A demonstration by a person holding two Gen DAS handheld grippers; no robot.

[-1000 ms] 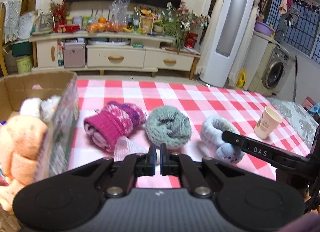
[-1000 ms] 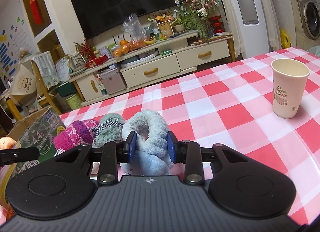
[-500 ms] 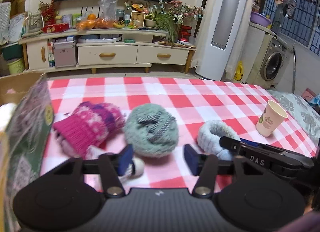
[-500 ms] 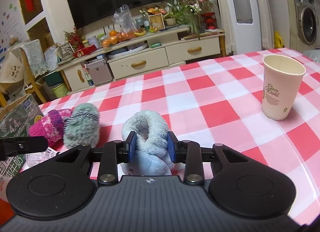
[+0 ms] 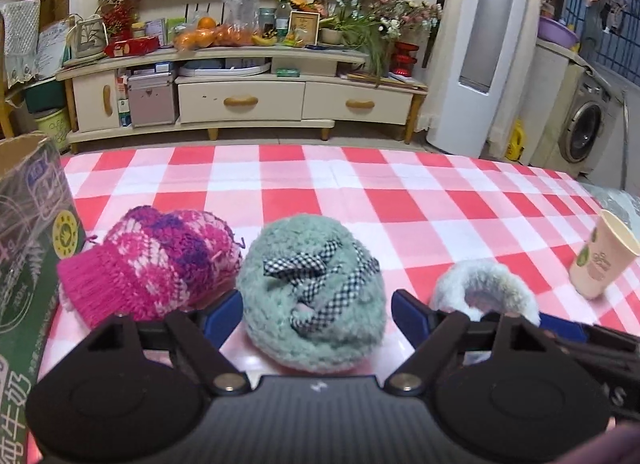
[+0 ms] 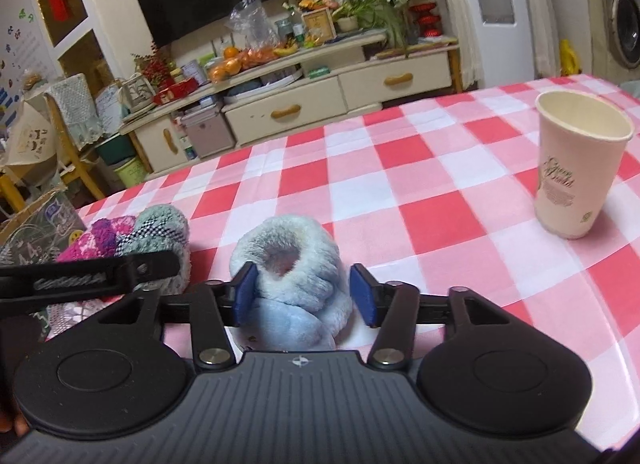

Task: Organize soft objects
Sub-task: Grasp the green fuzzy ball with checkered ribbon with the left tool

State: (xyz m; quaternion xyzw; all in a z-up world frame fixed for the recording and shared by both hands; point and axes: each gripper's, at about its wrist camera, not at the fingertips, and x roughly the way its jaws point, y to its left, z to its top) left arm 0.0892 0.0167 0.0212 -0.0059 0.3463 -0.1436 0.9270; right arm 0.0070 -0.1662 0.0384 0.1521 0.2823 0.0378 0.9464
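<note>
A green fuzzy roll with a checked ribbon lies on the red-checked tablecloth, between the open jaws of my left gripper. A pink knitted item lies to its left. A pale blue fluffy slipper sits between the pads of my right gripper, which stands open, the right pad apart from it. The slipper also shows in the left wrist view. The green roll and the pink item show at the left of the right wrist view.
A cardboard box stands at the left table edge. A paper cup stands on the right of the table. A TV cabinet and a washing machine stand beyond the table's far edge.
My left gripper has opened and moved right, from beside the box to around the green roll. My right gripper has opened off the blue slipper, which rests on the table.
</note>
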